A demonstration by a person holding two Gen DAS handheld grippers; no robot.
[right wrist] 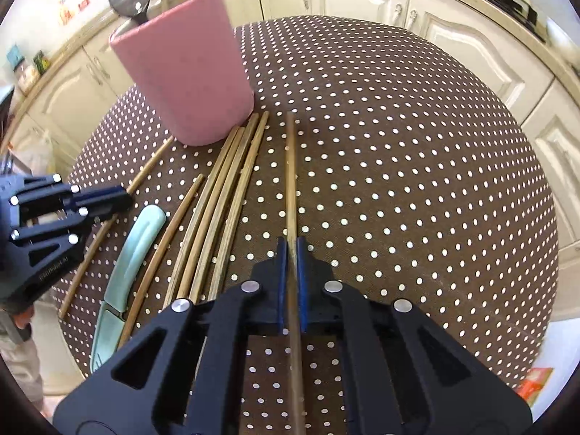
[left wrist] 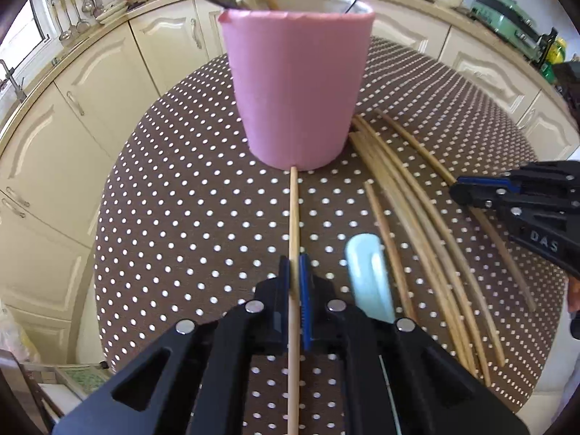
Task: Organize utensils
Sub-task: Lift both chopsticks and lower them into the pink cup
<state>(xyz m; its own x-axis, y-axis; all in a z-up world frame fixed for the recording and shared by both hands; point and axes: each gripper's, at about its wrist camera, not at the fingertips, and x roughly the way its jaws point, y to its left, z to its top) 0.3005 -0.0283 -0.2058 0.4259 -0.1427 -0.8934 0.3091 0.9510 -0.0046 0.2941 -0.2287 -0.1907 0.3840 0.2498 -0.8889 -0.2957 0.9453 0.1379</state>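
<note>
Gripping one chopstick in each tool, I have my left gripper pinched tight on a pale chopstick and my right gripper pinched tight on a darker chopstick. Both sticks lie along the dotted table, running out between the fingers toward the cup; the pale one's far tip touches the cup's base. To do this well, I judge I should lift each stick clear of the cloth, tip it upright and lower it into the cup one at a time, so my two tools do not cross. Counting nearest first: two held sticks, one mint-handled utensil beside my left tool, about five loose sticks between us, then one pink cup holding two spoons, what looks like a fork, and some sticks
</note>
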